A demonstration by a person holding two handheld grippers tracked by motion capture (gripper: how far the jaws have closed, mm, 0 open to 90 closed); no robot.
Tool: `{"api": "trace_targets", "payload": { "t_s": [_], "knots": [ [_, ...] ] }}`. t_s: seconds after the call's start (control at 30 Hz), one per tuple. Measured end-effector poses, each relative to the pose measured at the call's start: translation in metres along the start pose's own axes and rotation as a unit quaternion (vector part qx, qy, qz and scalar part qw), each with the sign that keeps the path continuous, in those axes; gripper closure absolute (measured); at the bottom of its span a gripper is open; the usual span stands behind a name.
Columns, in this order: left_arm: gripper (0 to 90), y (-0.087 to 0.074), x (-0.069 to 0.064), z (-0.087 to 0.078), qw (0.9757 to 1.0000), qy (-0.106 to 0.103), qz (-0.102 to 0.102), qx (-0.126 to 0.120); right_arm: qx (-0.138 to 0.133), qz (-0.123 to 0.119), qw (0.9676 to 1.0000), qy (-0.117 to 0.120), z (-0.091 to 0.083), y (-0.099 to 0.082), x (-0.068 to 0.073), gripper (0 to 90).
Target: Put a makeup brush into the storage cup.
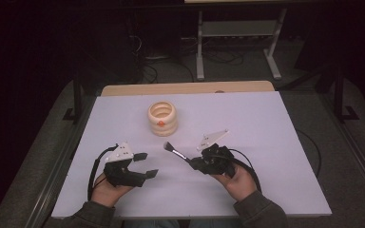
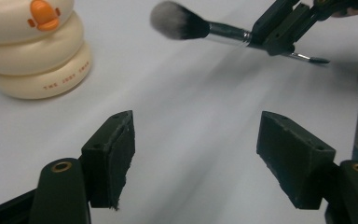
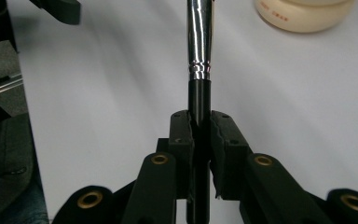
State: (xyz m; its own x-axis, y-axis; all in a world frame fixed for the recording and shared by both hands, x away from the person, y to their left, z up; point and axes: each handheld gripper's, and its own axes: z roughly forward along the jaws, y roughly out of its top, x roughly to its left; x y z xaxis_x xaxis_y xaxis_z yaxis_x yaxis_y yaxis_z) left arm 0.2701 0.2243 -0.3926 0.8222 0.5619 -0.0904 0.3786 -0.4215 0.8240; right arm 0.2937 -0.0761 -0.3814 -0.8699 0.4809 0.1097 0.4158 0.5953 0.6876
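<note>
A makeup brush (image 1: 173, 150) with a dark handle, a silver ferrule and a grey-tipped head is held level above the white table (image 1: 266, 142). My right gripper (image 1: 193, 161) is shut on its handle, and the head points toward the far left. In the right gripper view the handle (image 3: 199, 42) runs straight up from between the closed pads of the right gripper (image 3: 199, 126). My left gripper (image 1: 148, 164) hovers at the front left, open with nothing between its jaws. In the left gripper view the left gripper (image 2: 200, 154) frames bare table, and the brush (image 2: 186, 25) hangs beyond it.
A cream ringed holder (image 1: 162, 118) with an orange duck bill stands upright at the table's far middle, also seen as the holder (image 2: 37, 51) at upper left in the left gripper view. A metal stand and cables sit on the dark floor behind the table.
</note>
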Motion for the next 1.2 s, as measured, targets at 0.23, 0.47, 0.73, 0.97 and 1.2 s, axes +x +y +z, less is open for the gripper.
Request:
{"api": "trace_targets", "payload": {
  "t_s": [0.23, 0.47, 0.73, 0.97, 1.2],
  "knots": [
    [28.1, 0.002, -0.003, 0.004, 0.9999, -0.012, 0.003, 0.001, -0.014, -0.024, 0.9996, 0.011, 0.005, 0.006, 0.01, 78.7],
    [35.0, 0.003, -0.008, 0.009, 0.9986, -0.052, -0.005, -0.004, -0.03, -0.031, 0.9985, 0.033, 0.012, 0.01, 0.021, 78.6],
    [39.6, 0.003, -0.008, 0.009, 0.9969, -0.076, -0.014, -0.014, -0.032, -0.054, 0.9972, 0.041, 0.021, 0.01, 0.032, 78.7],
    [45.0, 0.002, -0.006, 0.009, 0.994, -0.104, -0.029, -0.019, -0.038, -0.077, 0.9948, 0.054, 0.028, 0.008, 0.038, 78.6],
    [53.9, 0.001, -0.001, 0.008, 0.9904, -0.13, -0.042, -0.025, -0.028, -0.096, 0.994, 0.046, 0.032, 0.007, 0.042, 78.6]
  ]
}}
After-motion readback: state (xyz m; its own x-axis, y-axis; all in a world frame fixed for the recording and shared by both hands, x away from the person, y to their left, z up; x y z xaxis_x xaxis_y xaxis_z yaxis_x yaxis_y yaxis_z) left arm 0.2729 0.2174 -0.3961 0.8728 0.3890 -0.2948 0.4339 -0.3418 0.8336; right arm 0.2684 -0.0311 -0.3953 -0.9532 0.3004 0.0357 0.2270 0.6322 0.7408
